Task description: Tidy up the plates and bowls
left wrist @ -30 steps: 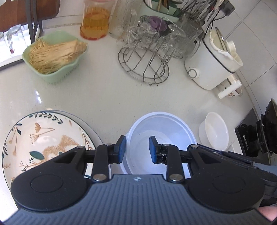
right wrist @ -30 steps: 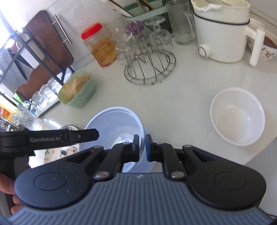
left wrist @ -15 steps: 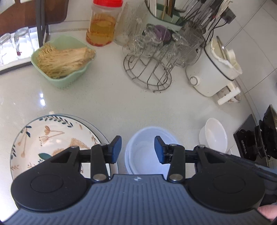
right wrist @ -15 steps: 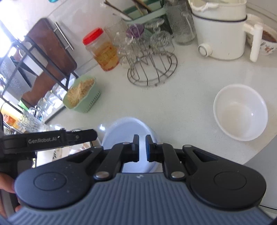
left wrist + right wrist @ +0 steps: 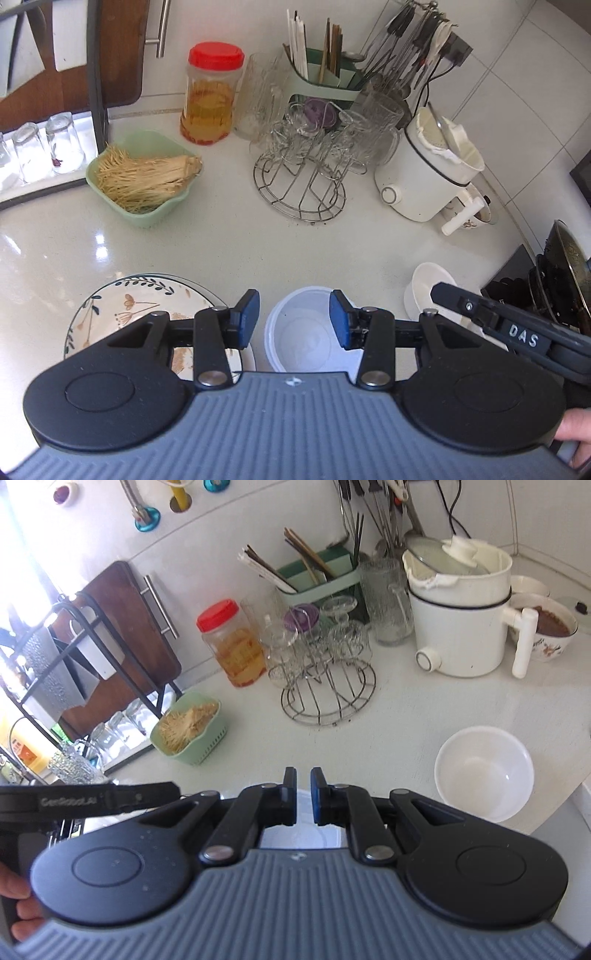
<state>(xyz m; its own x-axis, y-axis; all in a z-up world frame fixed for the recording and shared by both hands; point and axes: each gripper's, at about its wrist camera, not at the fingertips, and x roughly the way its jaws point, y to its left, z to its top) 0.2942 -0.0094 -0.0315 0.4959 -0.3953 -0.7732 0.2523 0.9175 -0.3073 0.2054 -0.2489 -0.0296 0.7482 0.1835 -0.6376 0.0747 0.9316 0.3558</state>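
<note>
White table [image 5: 229, 251] is crowded: wire glass rack [image 5: 301, 184] at the back, white electric pot [image 5: 428, 177] to its right, green basket of noodles [image 5: 144, 181] to its left. Nearer than the rack, floral plate [image 5: 133, 306] sits front-left, bluish bowl [image 5: 306, 332] directly in front, white bowl [image 5: 484, 775] front-right near the table edge. Left tool [image 5: 293, 319] hangs above the bluish bowl, fingers wide apart, holding nothing. Right tool [image 5: 303, 794] hangs over the same bowl's far rim, fingers almost together with a thin gap, nothing between them as far as visible. Both bowls and the plate are separate, so stacking looks not yet done. Risks: white bowl is close to the edge, a nudge while grasping could push it off; glossy rims may slip in a narrow pinch; a wide swing could clip the rack's glasses; the two tools are near enough to collide.
</note>
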